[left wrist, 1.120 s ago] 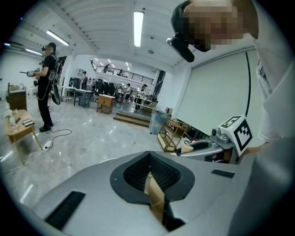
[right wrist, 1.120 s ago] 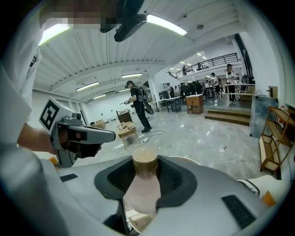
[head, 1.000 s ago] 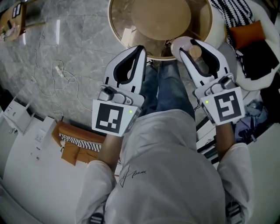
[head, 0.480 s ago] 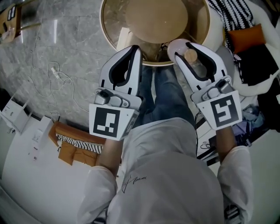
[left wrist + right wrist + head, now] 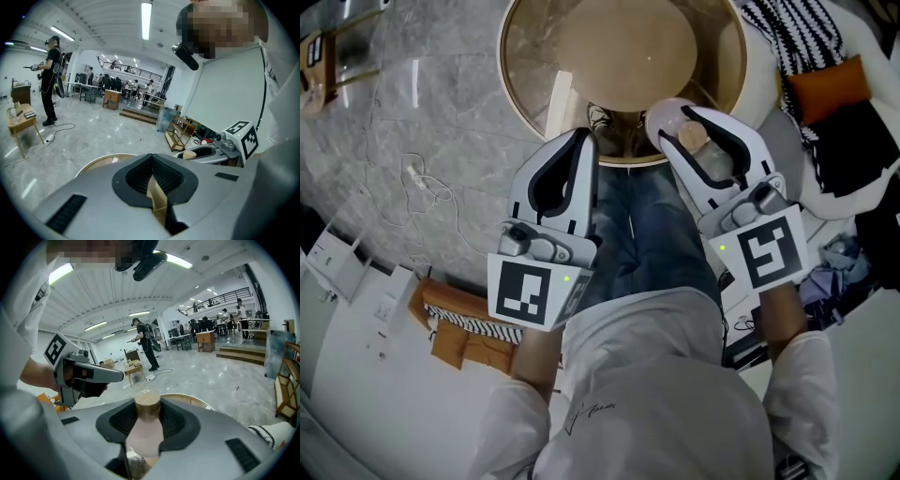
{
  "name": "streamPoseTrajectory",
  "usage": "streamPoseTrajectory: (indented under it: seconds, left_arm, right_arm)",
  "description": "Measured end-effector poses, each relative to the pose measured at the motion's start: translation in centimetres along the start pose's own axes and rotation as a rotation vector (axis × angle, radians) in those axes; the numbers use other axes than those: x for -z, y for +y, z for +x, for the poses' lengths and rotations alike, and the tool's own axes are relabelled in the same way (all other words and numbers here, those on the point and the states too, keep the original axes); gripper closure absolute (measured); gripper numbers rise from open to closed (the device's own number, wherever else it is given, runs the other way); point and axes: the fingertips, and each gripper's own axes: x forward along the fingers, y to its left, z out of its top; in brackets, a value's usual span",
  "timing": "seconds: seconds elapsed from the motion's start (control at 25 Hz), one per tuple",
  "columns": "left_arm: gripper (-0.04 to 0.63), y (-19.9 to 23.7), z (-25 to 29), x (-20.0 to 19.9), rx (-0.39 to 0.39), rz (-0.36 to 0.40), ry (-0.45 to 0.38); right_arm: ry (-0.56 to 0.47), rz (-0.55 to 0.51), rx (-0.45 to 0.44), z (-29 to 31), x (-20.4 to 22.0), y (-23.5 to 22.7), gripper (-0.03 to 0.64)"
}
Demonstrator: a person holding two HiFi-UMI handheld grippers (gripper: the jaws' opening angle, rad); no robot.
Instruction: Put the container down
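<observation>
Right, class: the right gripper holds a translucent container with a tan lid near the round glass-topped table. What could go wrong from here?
1. The translucent container with a tan lid hangs in the right gripper at the near rim of the round glass-topped table; set down there, it might tip off toward the person's legs.
2. The pads clamp its rounded body, so it could slip.
3. The left gripper sits close alongside and might knock it.
</observation>
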Motion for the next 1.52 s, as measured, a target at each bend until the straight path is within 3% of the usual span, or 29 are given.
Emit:
streamPoseTrajectory:
  seconds: [0.6, 0.84, 1.52]
  left_arm:
    - [0.577, 1.6, 3.7, 3.2, 0.038, -0.037, 0.008]
    - [0.577, 3.7, 4.5, 5.0, 0.013, -0.034, 0.064]
    - [0.577, 6.5, 7.8, 7.2, 0.043, -0.057, 0.091]
  right_arm:
    - [0.018, 0.021, 0.013, 3.1, 3.8, -2.0, 0.474]
    - [0.028, 0.024, 0.031, 4.4, 4.6, -3.3, 0.474]
    - [0.036, 0.054, 0.056, 8.7, 7.0, -5.1, 0.474]
